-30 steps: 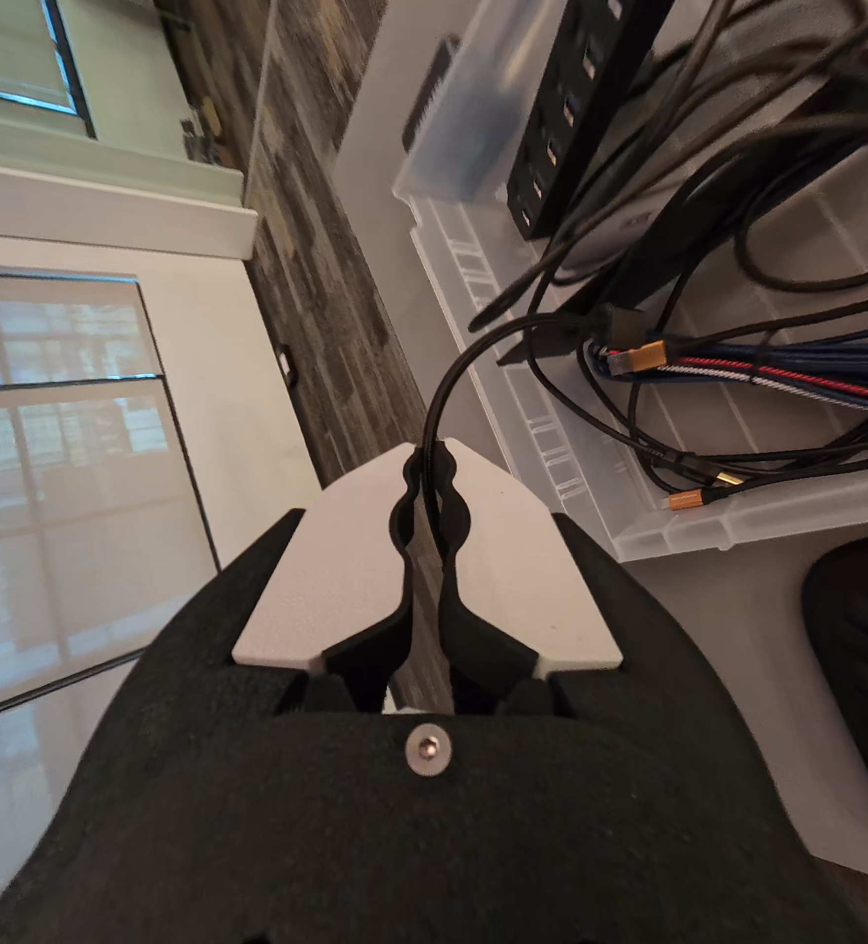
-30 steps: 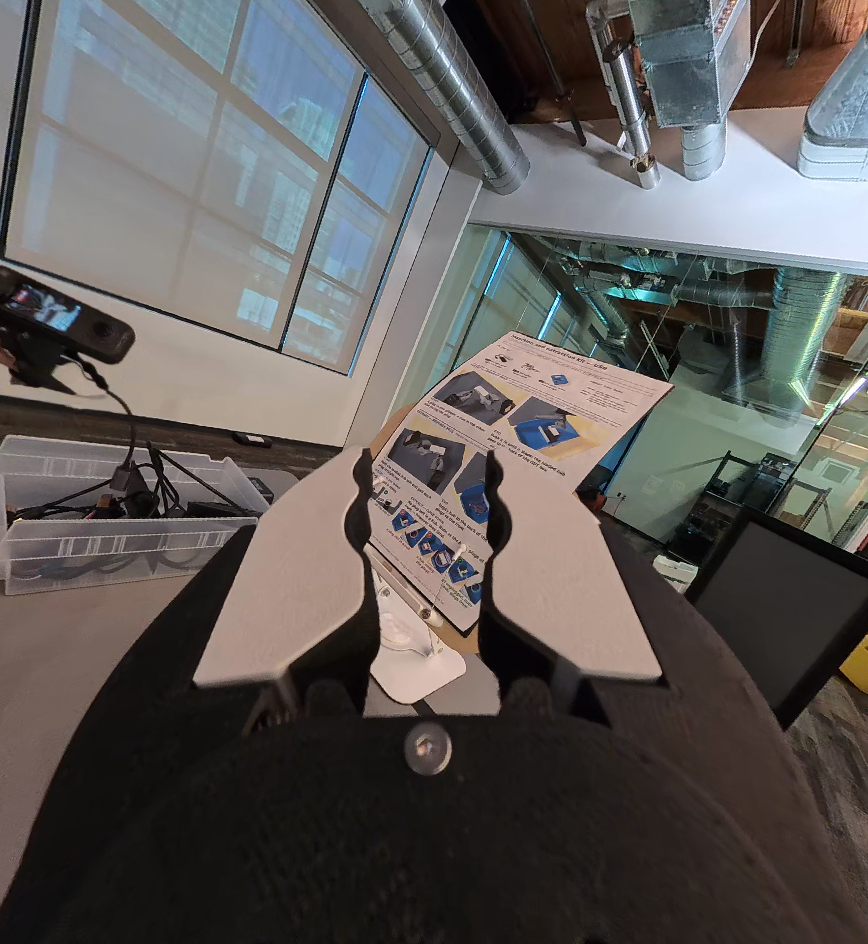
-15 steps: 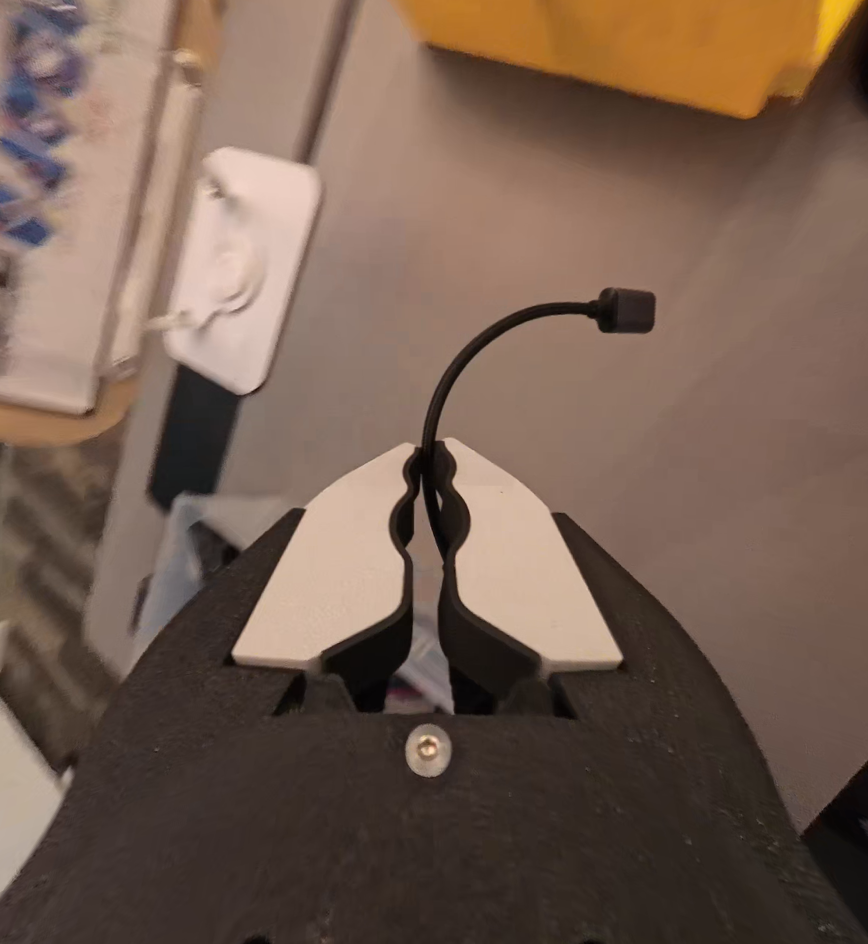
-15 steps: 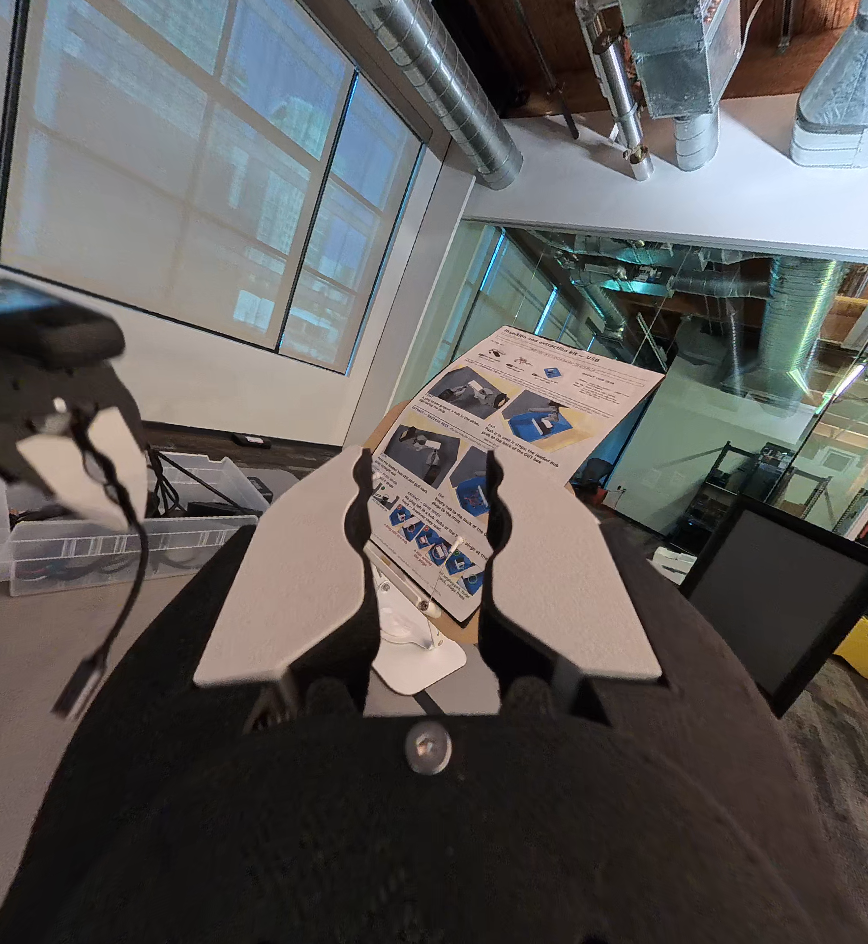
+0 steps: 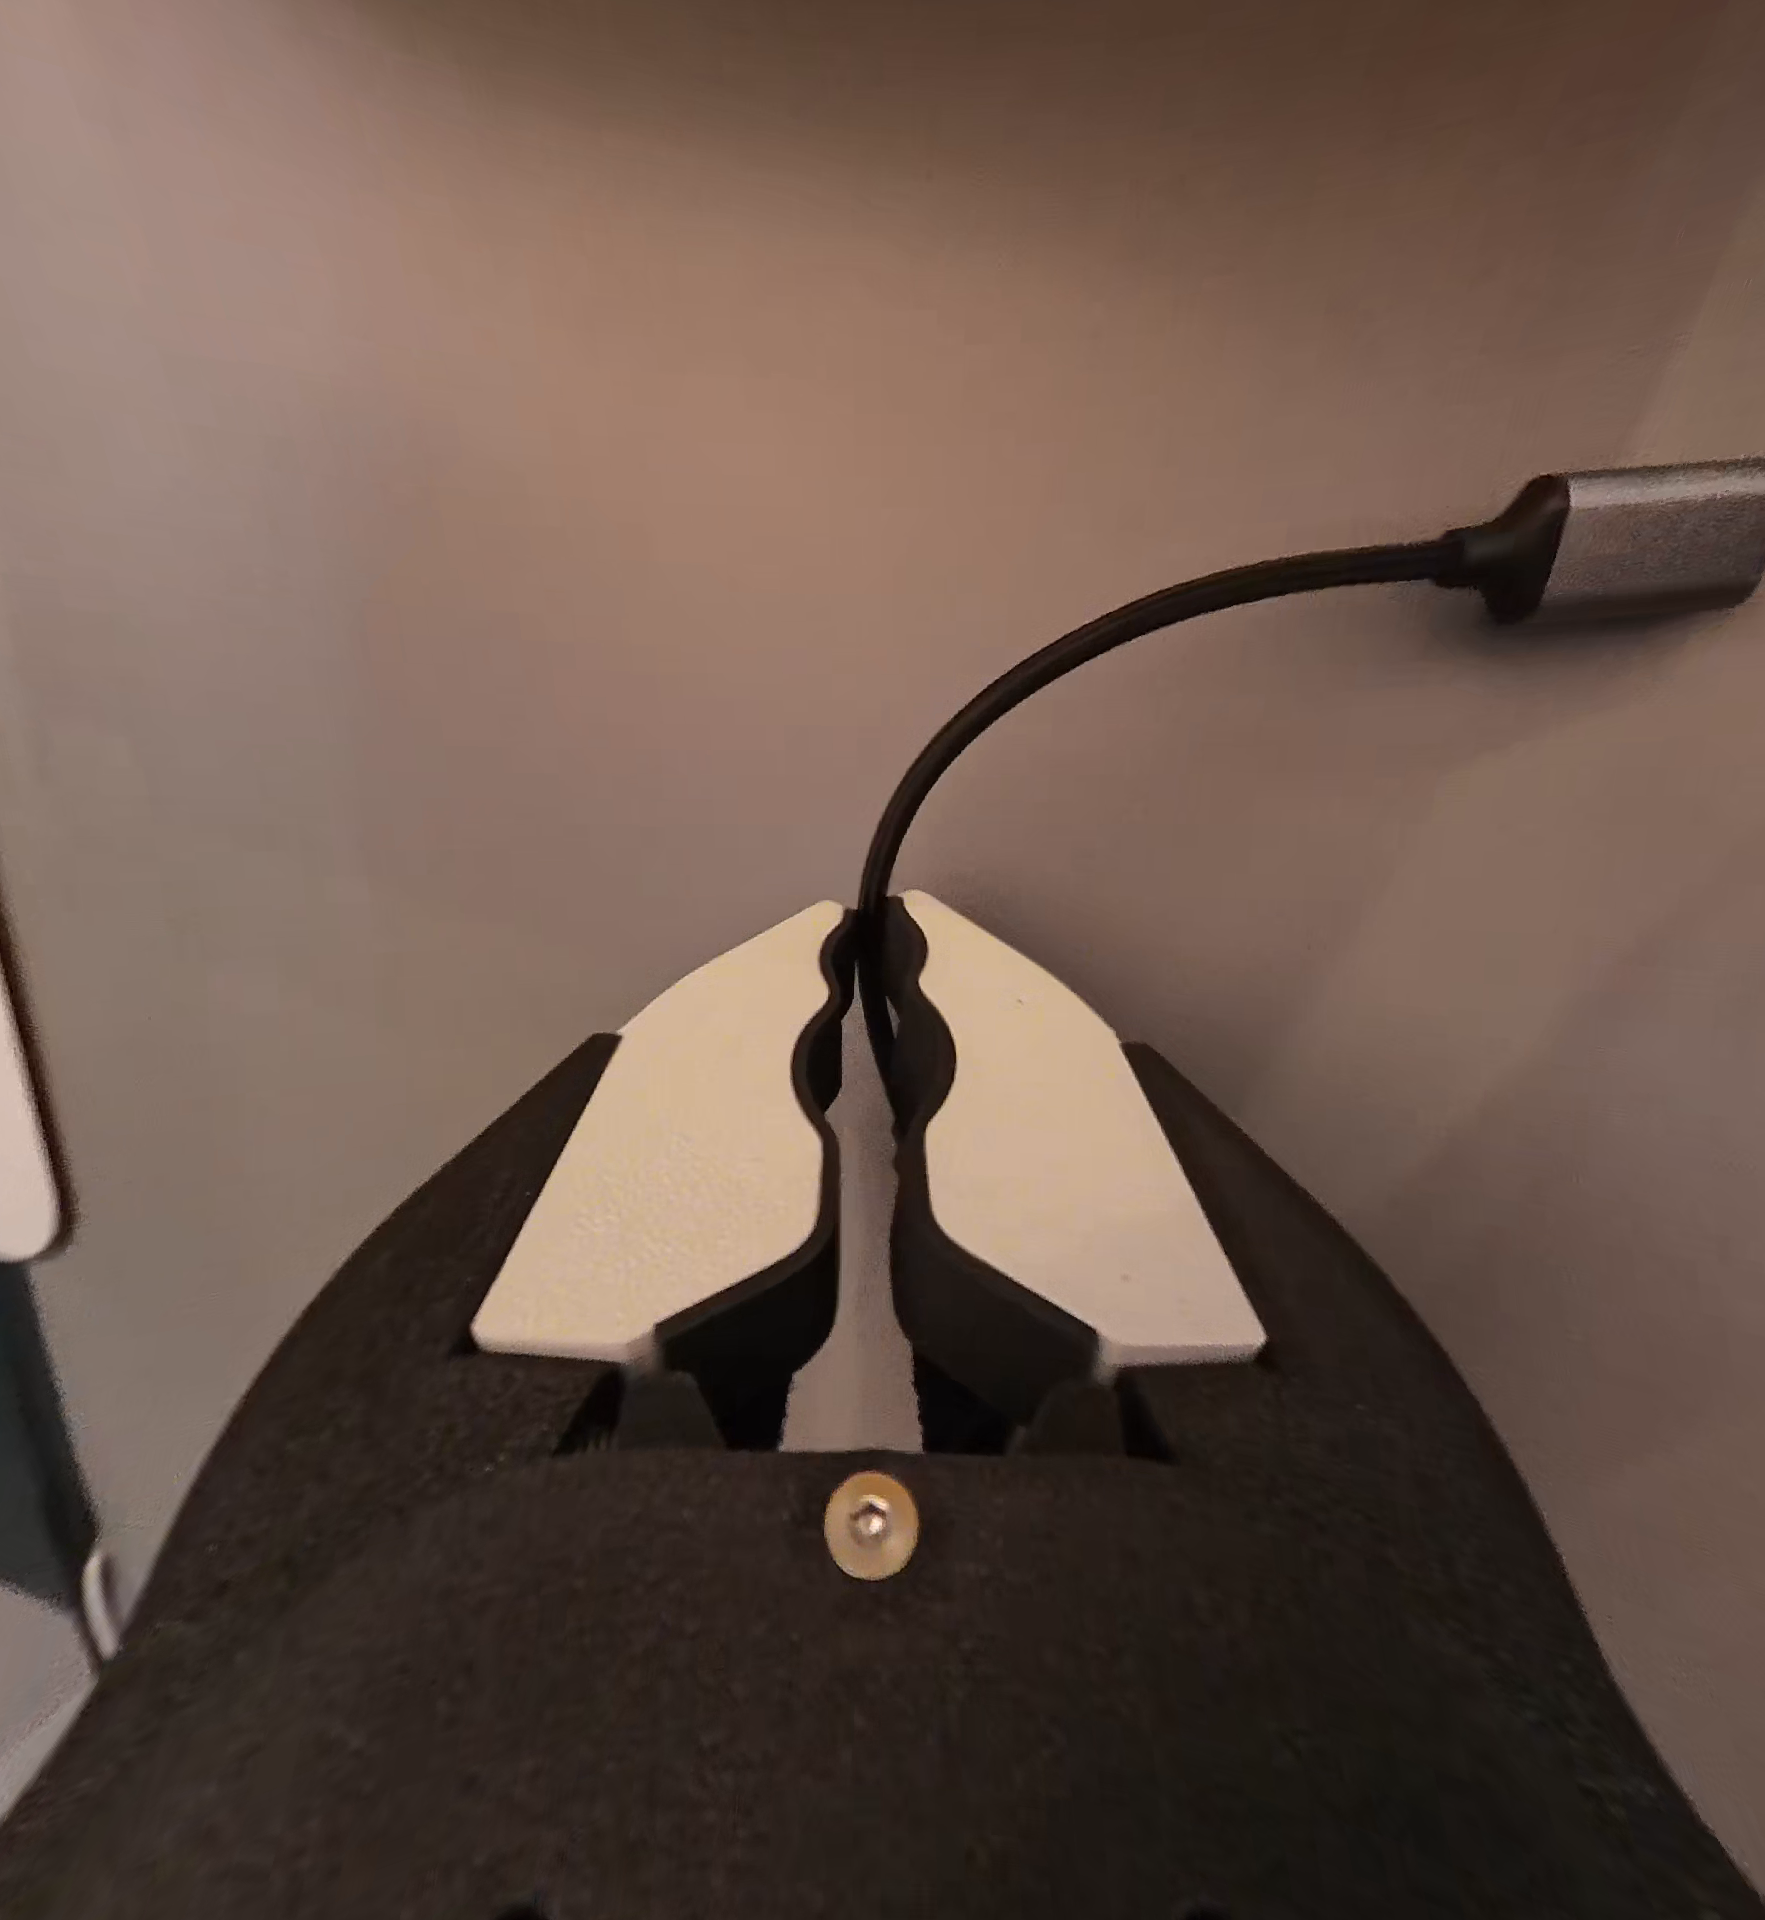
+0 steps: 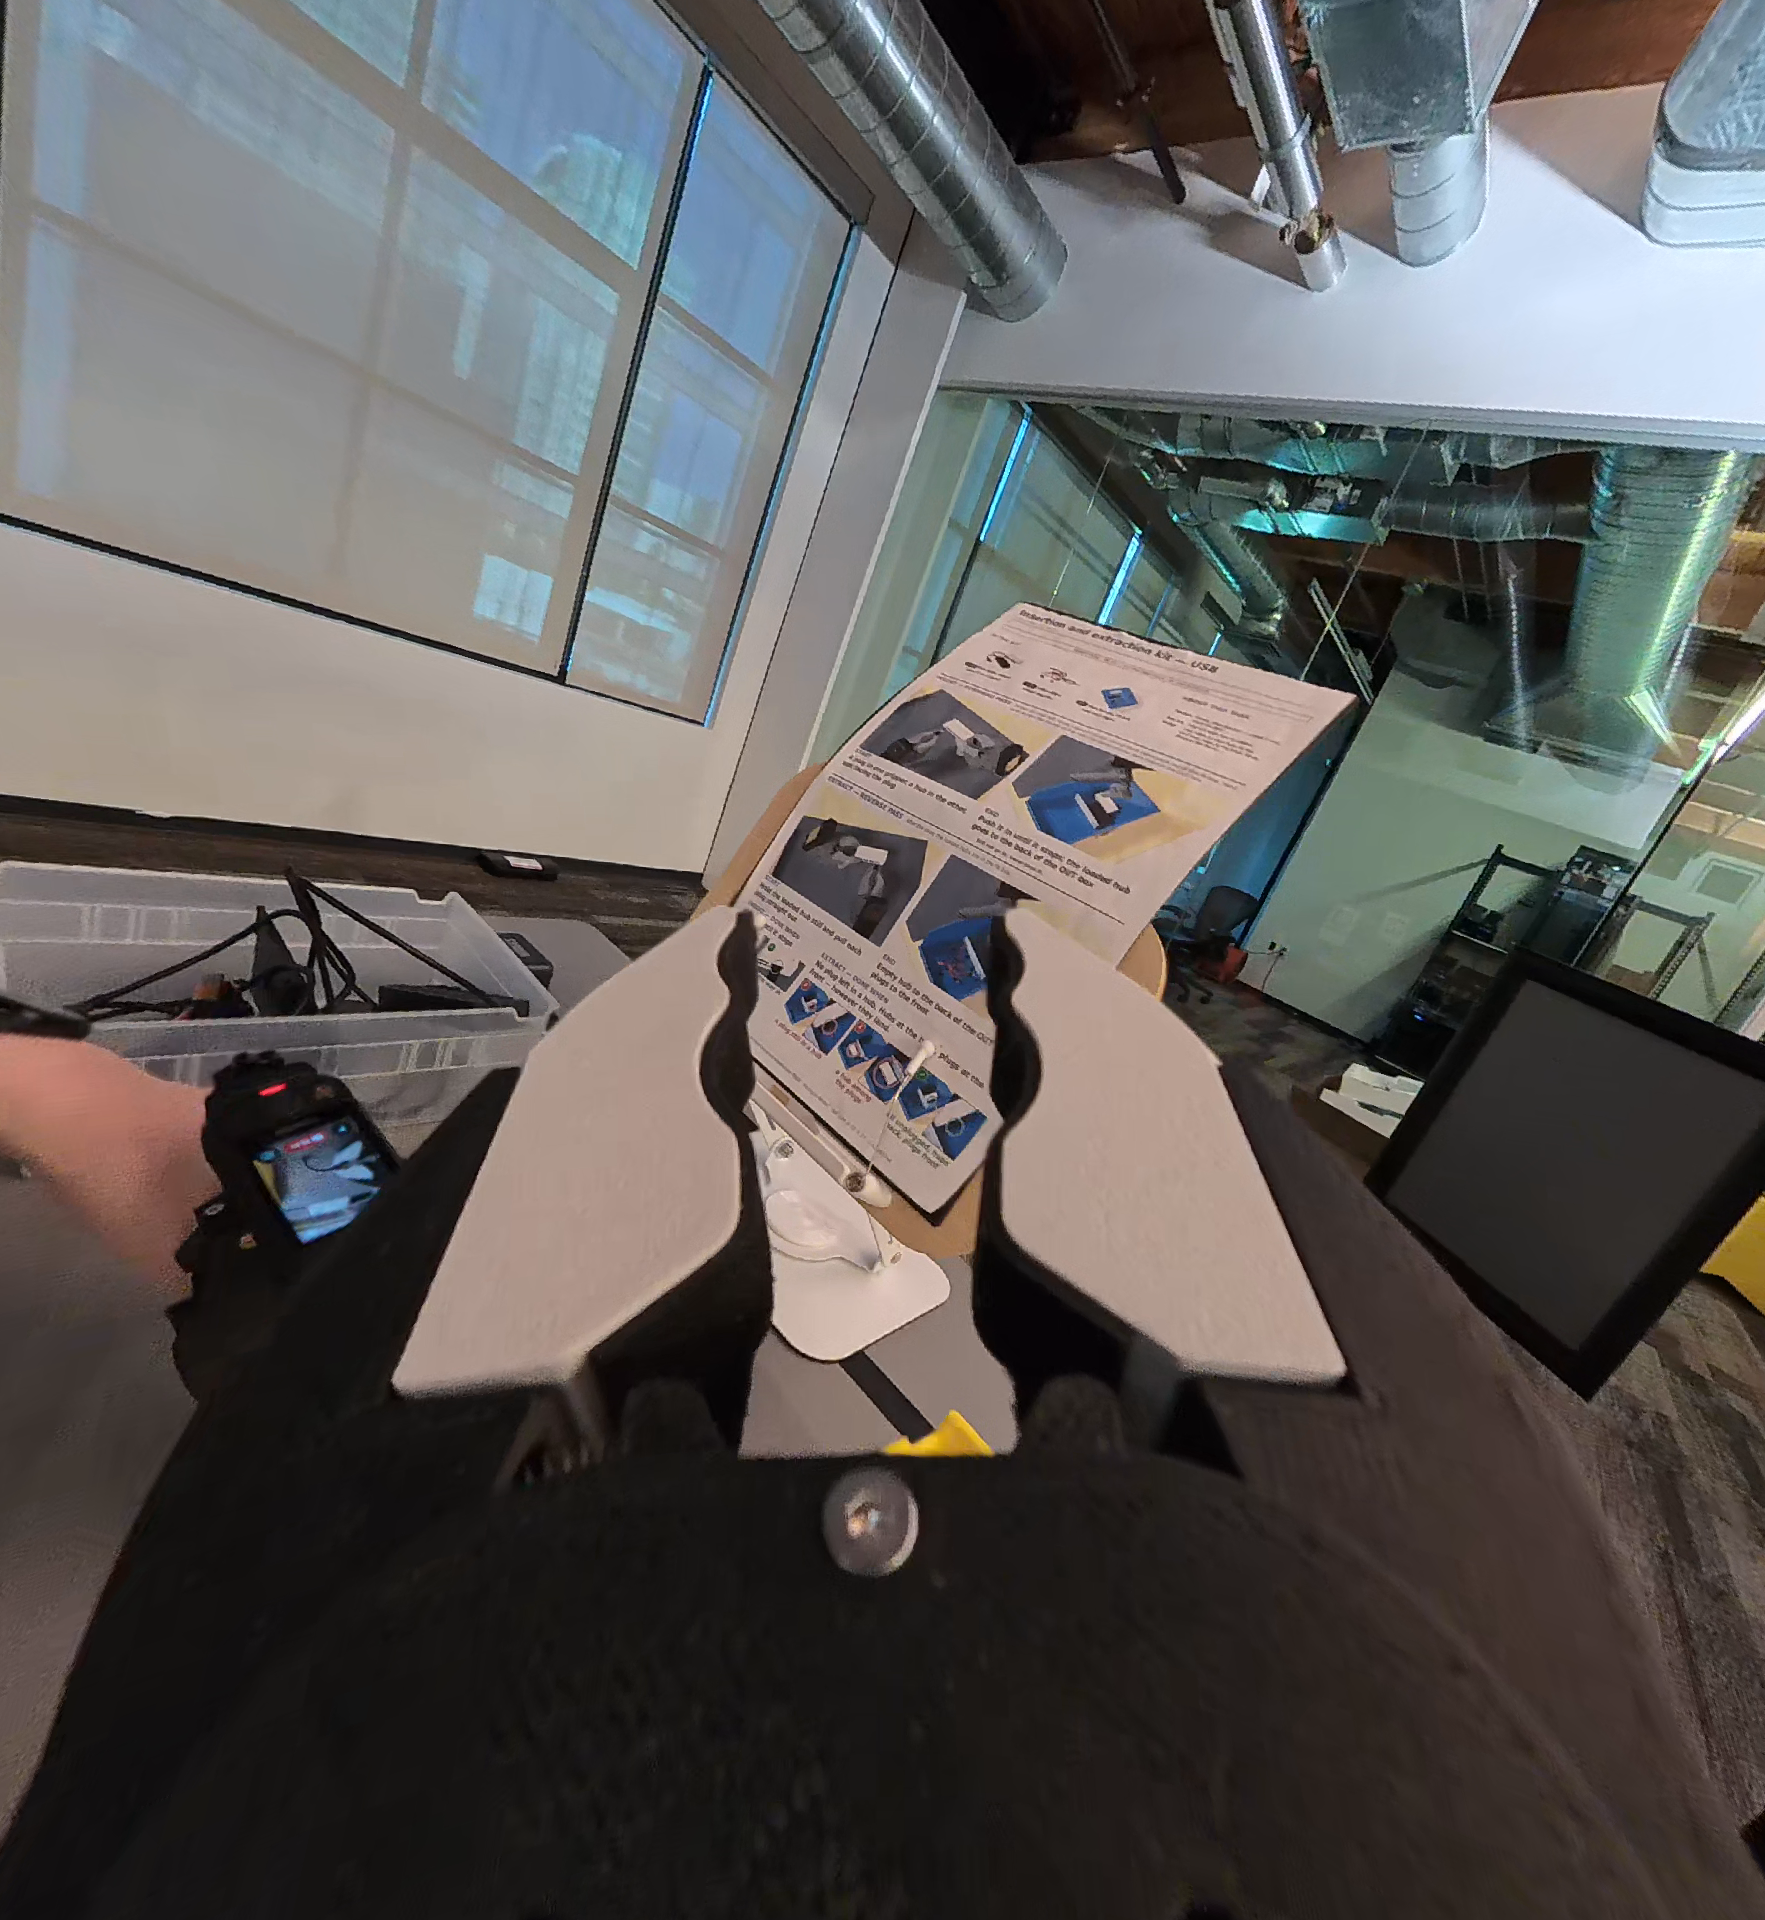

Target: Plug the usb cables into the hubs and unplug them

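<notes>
Because we pinch the thin black usb cable [image 5: 971, 748] a little behind its grey metal plug [image 5: 1678, 540], the plug arcs off to the right, low over the grey tabletop [image 5: 545, 520]; whether it touches we cannot tell. Our left gripper [image 5: 873, 909] is closed to a sliver on the cable. Our right gripper [image 6: 873, 940] is held wide apart and empty, probably free to fetch a hub from the clear plastic bin [image 6: 130, 914] far to its left.

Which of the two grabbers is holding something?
The left gripper: its fingers pinch a black cable with a grey plug. The right gripper is open, with nothing between its fingers.
</notes>
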A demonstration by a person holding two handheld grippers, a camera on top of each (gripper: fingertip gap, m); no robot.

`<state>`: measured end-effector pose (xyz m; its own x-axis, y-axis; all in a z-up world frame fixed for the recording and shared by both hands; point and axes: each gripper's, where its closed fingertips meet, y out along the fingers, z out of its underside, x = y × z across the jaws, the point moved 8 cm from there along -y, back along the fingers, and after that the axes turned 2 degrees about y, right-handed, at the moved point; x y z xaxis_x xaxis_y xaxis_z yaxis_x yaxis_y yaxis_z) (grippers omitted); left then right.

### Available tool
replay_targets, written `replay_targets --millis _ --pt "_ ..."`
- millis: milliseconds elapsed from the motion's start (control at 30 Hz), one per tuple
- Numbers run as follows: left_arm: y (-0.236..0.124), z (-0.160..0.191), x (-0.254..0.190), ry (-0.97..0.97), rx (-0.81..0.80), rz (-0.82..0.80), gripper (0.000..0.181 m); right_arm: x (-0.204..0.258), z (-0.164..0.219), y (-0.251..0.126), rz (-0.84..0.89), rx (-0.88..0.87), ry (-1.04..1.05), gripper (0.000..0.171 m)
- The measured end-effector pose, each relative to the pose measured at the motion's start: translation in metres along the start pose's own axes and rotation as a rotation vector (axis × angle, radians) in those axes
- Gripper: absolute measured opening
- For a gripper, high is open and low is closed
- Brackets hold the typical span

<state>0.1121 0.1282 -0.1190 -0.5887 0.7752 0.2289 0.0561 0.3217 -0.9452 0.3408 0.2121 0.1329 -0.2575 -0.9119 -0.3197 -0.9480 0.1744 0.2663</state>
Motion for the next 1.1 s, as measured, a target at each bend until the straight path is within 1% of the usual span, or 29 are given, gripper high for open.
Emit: replay_targets --millis 133,233,267,333,400,467,533,633,733,767,800,833,867,900,967,1033,1100 --pt "0.013 0.001 0.002 -0.041 -0.027 0.031 0.003 -0.006 0.003 -0.003 0.018 0.008 0.012 0.043" --pt "0.012 0.003 0.004 -0.065 -0.072 -0.015 0.012 -0.01 0.006 -0.005 0.029 0.006 0.026 0.044" --pt "0.008 0.003 0.004 -0.073 -0.091 -0.025 0.012 -0.011 0.007 -0.005 0.031 0.007 0.032 0.044" --pt "-0.004 0.004 0.001 -0.106 -0.153 0.005 0.018 -0.013 0.01 -0.005 0.034 0.013 0.038 0.044" --pt "-0.024 0.008 -0.001 -0.134 -0.213 0.028 0.019 -0.014 0.014 -0.004 0.041 0.029 0.041 0.044" --pt "-0.05 0.018 -0.001 -0.145 -0.257 -0.016 0.019 -0.016 0.018 -0.003 0.05 0.05 0.045 0.044" --pt "-0.083 0.034 0.003 -0.15 -0.285 -0.098 0.019 -0.017 0.021 -0.002 0.057 0.071 0.04 0.044" --pt "-0.143 0.07 0.018 -0.19 -0.303 -0.245 0.019 -0.017 0.023 -0.002 0.067 0.095 0.027 0.044" --pt "-0.204 0.123 0.051 -0.265 -0.302 -0.405 0.02 -0.015 0.024 -0.001 0.074 0.115 0.013 0.044" --pt "-0.217 0.144 0.063 -0.297 -0.27 -0.413 0.023 -0.015 0.025 0.0 0.076 0.124 0.007 0.044" --pt "-0.223 0.166 0.075 -0.331 -0.223 -0.376 0.03 -0.015 0.026 0.001 0.079 0.133 0.001 0.044" --pt "-0.226 0.187 0.088 -0.363 -0.17 -0.347 0.037 -0.014 0.027 0.002 0.082 0.143 -0.005 0.044" --pt "-0.226 0.208 0.103 -0.392 -0.126 -0.362 0.038 -0.014 0.028 0.003 0.085 0.155 -0.01 0.044" --pt "-0.222 0.227 0.116 -0.403 -0.107 -0.376 0.038 -0.013 0.03 0.004 0.089 0.17 -0.017 0.044" --pt "-0.207 0.257 0.137 -0.421 -0.103 -0.345 0.037 -0.012 0.033 0.006 0.097 0.206 -0.035 0.044" --pt "-0.185 0.278 0.154 -0.451 -0.096 -0.289 0.038 -0.009 0.035 0.009 0.103 0.238 -0.064 0.044" --pt "-0.16 0.291 0.162 -0.413 -0.075 -0.239 0.038 -0.005 0.037 0.011 0.108 0.261 -0.102 0.044"
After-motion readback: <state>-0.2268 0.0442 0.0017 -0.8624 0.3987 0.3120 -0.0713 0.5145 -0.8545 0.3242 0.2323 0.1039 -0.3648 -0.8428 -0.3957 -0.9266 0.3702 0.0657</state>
